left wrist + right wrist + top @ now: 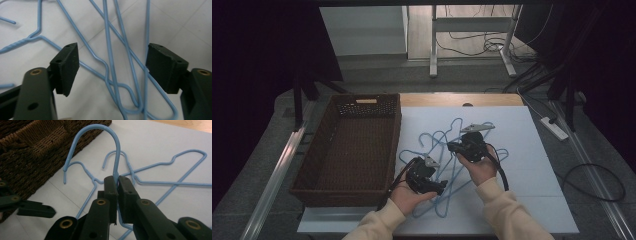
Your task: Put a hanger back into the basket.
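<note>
Several light-blue wire hangers (pixel 447 150) lie tangled on a pale mat (pixel 532 165). My right gripper (pixel 452 146) is shut on the neck of one hanger, just below its hook (pixel 110 135); in the right gripper view the jaws (pixel 117 181) pinch the wire and the hook rises above them. My left gripper (pixel 443 187) is low over the near part of the pile. In the left gripper view its jaws (pixel 112 57) stand open, with several crossing hanger wires (pixel 110 65) on the mat between them; the pads (pixel 67 62) touch none.
A brown wicker basket (pixel 396 145) with nothing in it stands along the mat's left edge, close to both grippers; its weave (pixel 32 150) is in the right gripper view. Bare wood (pixel 462 99) borders the mat's far side. Cables and a power strip (pixel 554 127) lie on the floor to the right.
</note>
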A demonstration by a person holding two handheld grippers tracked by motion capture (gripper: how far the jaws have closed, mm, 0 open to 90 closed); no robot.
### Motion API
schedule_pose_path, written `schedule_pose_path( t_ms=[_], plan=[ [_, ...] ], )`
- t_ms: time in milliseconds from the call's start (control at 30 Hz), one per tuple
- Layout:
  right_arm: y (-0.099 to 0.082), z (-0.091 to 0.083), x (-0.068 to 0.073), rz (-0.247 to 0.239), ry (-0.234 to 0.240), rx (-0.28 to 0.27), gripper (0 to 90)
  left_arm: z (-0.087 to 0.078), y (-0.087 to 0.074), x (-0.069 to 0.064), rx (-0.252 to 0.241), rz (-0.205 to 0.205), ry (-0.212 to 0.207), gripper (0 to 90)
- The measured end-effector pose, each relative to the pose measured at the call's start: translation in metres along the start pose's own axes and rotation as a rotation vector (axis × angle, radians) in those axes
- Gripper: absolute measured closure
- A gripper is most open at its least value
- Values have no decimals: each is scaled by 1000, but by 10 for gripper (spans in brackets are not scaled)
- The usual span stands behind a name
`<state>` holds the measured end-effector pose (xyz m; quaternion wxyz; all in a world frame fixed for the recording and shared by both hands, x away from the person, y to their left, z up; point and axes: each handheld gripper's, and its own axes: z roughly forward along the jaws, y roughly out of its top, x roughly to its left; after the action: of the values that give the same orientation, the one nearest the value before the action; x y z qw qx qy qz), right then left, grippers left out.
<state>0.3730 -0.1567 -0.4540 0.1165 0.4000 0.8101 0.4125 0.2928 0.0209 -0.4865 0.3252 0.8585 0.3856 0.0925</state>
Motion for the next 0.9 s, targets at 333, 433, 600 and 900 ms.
schedule_pose_path(
  t_ms=[333, 433, 600, 900],
  plan=[
    [-1, -2, 2, 1, 1, -13, 862, 23, 3, 9, 17, -25, -44, 648],
    [-2, -3, 2, 1, 3, -19, 862, 23, 3, 10, -3, -38, -79, 775],
    [-3, -9, 1, 6, 0, -34, 860, 22, 4, 12, -28, -67, -103, 860],
    [-7, -35, -2, 11, -25, -112, 676, 9, 13, 5, -152, -126, -194, 867]
  ],
)
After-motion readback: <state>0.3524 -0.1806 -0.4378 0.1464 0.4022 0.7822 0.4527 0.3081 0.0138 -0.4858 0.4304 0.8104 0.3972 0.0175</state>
